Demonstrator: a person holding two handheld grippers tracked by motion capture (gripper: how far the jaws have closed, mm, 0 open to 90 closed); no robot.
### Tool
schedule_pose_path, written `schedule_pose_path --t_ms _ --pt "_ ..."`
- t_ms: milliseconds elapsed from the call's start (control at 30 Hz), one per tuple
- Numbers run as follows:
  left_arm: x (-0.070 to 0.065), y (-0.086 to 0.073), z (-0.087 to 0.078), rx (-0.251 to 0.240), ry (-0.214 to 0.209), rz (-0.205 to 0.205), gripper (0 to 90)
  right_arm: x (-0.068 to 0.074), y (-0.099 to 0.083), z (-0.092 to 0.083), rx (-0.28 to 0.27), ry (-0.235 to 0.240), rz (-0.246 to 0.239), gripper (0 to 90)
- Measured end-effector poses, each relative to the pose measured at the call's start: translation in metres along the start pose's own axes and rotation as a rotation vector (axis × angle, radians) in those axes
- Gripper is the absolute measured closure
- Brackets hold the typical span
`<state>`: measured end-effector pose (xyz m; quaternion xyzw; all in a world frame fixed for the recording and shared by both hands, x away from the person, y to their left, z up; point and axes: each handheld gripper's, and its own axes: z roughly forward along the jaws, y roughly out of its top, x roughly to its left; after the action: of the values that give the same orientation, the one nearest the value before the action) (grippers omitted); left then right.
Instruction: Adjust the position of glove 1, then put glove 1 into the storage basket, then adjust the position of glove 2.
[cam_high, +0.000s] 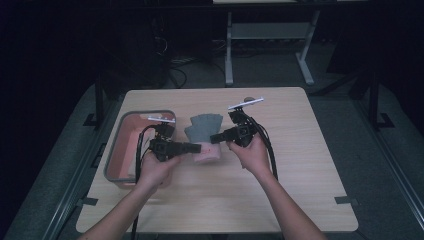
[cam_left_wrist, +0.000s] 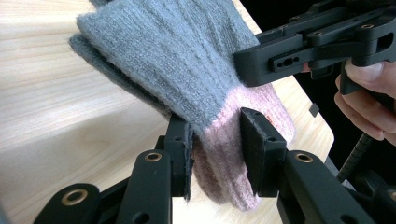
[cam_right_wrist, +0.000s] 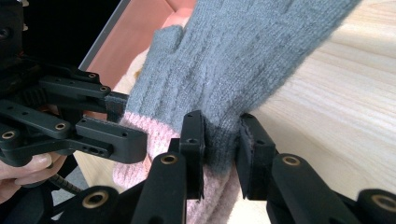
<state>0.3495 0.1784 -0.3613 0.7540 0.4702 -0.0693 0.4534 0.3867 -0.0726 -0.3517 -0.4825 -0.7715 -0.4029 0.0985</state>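
Note:
A knitted glove with a grey hand and a pink cuff is held just over the middle of the wooden table, fingers pointing away from me. My left gripper comes in from the left and is shut on the cuff end. In the left gripper view its jaws pinch the glove where grey meets pink. My right gripper reaches in from the right, and its jaws are shut on the glove at the same band. The two grippers stand close together, facing each other.
A salmon-coloured bin with a grey rim stands on the table's left side, under my left hand; it also shows as the bin behind the glove. Table legs and cables stand on the dark floor beyond the far edge.

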Motion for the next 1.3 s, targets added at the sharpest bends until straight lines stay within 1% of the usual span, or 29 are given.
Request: schedule_pose_path --t_ms 67,133,267,300,333,433,467,533,633,800,900,1033,1100,1133,1200,1300 --pt "0.001 0.0 -0.002 0.0 0.004 0.0 65.4 0.001 0.001 0.002 0.004 0.005 0.006 74.0" --pt "0.003 0.0 -0.004 0.0 0.006 0.0 65.4 0.002 0.003 0.005 0.003 0.005 -0.005 74.0" --pt "0.005 0.001 -0.009 -0.01 0.008 -0.004 65.4 0.005 0.007 0.008 0.004 0.014 -0.003 74.1" --pt "0.005 0.001 -0.011 -0.016 0.01 -0.011 65.4 0.006 0.008 0.008 0.004 0.018 0.001 74.1" --pt "0.006 0.001 -0.012 -0.015 0.011 -0.004 65.4 0.007 0.008 0.009 0.003 0.017 0.001 74.1" --pt "0.007 0.001 -0.017 -0.024 0.015 -0.005 65.4 0.011 0.011 0.011 0.003 0.019 -0.01 74.0" --pt "0.007 0.001 -0.018 -0.025 0.014 -0.008 65.4 0.013 0.012 0.011 0.005 0.019 -0.008 74.1" --pt "0.008 0.001 -0.021 -0.027 0.01 -0.003 65.4 0.015 0.014 0.011 0.002 0.022 -0.016 74.0" --pt "0.009 0.001 -0.025 -0.036 0.006 -0.01 65.4 0.019 0.016 0.012 0.005 0.025 -0.022 74.0" --pt "0.008 0.003 -0.032 -0.033 0.016 0.001 65.4 0.024 0.02 0.014 0.009 0.029 -0.025 73.9" --pt "0.008 0.004 -0.037 -0.044 0.017 -0.001 65.4 0.027 0.022 0.014 0.003 0.038 -0.032 73.9" --pt "0.009 0.002 -0.041 -0.038 0.025 0.003 65.4 0.031 0.023 0.017 0.01 0.035 -0.04 73.8" --pt "0.01 0.002 -0.044 -0.042 0.027 0.0 65.5 0.033 0.024 0.018 0.012 0.037 -0.036 73.8" --pt "0.01 0.002 -0.044 -0.045 0.029 0.002 65.4 0.033 0.025 0.018 0.008 0.037 -0.048 73.8" --pt "0.011 0.002 -0.046 -0.043 0.03 0.003 65.5 0.035 0.025 0.02 0.013 0.038 -0.043 73.8" --pt "0.013 0.002 -0.048 -0.043 0.031 0.0 65.5 0.036 0.027 0.022 0.017 0.04 -0.047 73.7"
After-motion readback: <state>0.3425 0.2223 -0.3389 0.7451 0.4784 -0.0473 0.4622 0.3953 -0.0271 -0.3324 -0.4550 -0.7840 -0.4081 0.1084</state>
